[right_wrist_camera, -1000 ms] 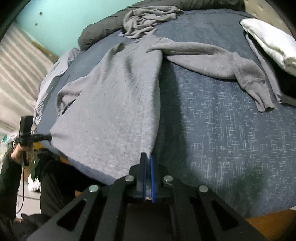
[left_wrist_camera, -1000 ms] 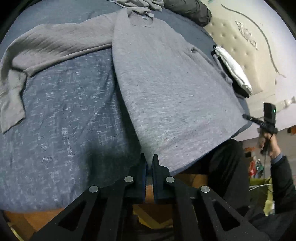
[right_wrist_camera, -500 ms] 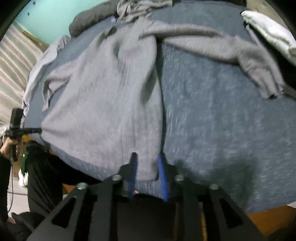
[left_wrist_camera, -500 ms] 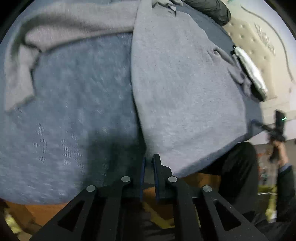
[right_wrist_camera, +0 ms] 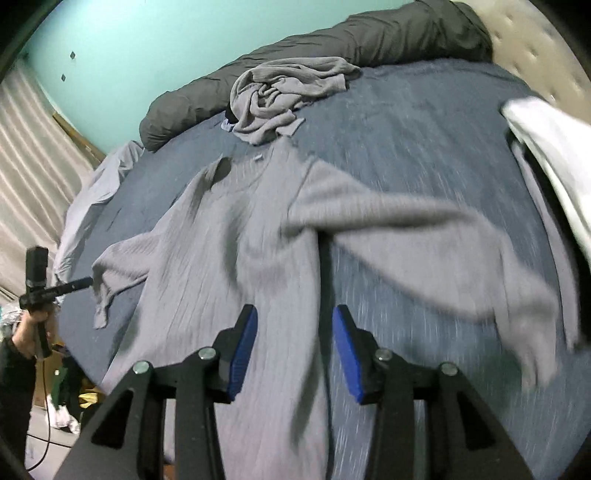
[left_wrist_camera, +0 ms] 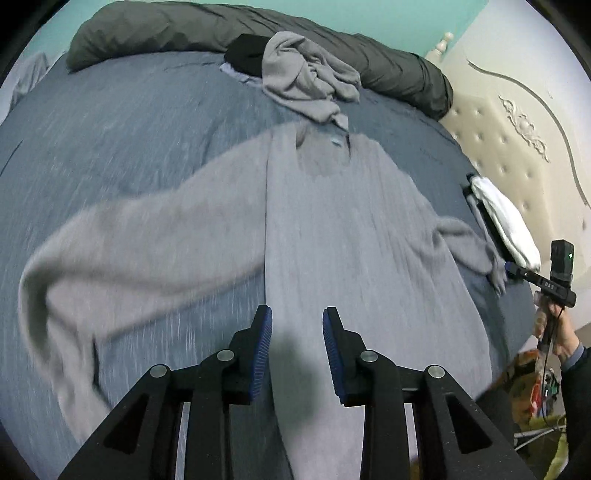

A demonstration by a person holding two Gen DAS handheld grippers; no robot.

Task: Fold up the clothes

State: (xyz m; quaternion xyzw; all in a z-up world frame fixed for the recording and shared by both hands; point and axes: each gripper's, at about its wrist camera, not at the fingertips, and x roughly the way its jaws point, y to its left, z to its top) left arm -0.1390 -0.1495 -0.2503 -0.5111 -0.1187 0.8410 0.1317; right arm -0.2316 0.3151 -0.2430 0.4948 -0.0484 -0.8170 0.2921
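A grey long-sleeved sweater [left_wrist_camera: 351, 236] lies flat on the blue bedspread [left_wrist_camera: 129, 140], collar at the far side, sleeves spread out. It also shows in the right wrist view [right_wrist_camera: 266, 251]. My left gripper [left_wrist_camera: 297, 328] is open above the sweater's left side edge near the hem, holding nothing. My right gripper [right_wrist_camera: 294, 325] is open above the sweater's right side edge, holding nothing. The left sleeve [left_wrist_camera: 122, 266] stretches left; the right sleeve [right_wrist_camera: 436, 254] stretches right.
A crumpled grey garment [left_wrist_camera: 306, 81] lies beyond the collar, against a dark rolled duvet [left_wrist_camera: 221, 33]. A folded white cloth [left_wrist_camera: 506, 221] on dark clothing sits by the cream headboard [left_wrist_camera: 517, 122]. The bed edge runs near the hem.
Both grippers have opened and let go of the sweater's hem corners. Both views have swung up and forward over the sweater, which now lies flat on the bed.
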